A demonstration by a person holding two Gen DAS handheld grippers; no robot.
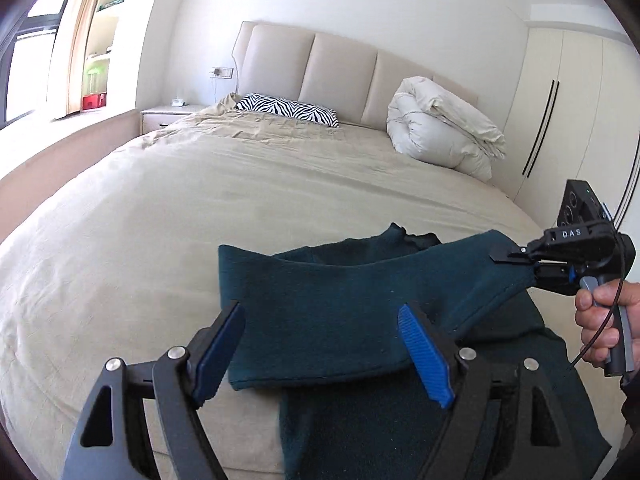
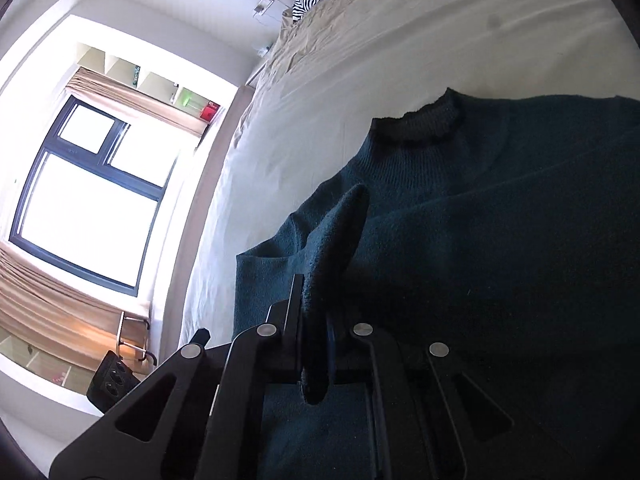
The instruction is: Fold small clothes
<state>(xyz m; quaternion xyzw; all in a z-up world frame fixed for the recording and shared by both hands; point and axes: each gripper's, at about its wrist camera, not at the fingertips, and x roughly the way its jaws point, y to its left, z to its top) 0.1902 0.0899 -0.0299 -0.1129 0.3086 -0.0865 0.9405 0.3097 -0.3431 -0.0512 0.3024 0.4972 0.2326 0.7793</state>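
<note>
A dark teal sweater (image 1: 332, 312) lies near the foot of a bed (image 1: 160, 208) covered by a beige sheet. The left gripper (image 1: 322, 350), jaws wide apart and holding nothing, hovers with its blue pads (image 1: 424, 356) on either side of a folded band of the sweater, which lies directly between and beyond the jaws. To the right of the left jaws, the right gripper (image 1: 516, 258), held by a hand (image 1: 604, 320), has its jaws closed on an edge of the sweater, lifting that edge off the bed. In the right wrist view, a fold of knit passes between the closed jaws of the right gripper (image 2: 316, 320); the collar (image 2: 420, 128) lies beyond them. A zebra-print pillow (image 1: 286, 109) and a rolled duvet (image 1: 444, 128) rest far ahead of the left jaws.
</note>
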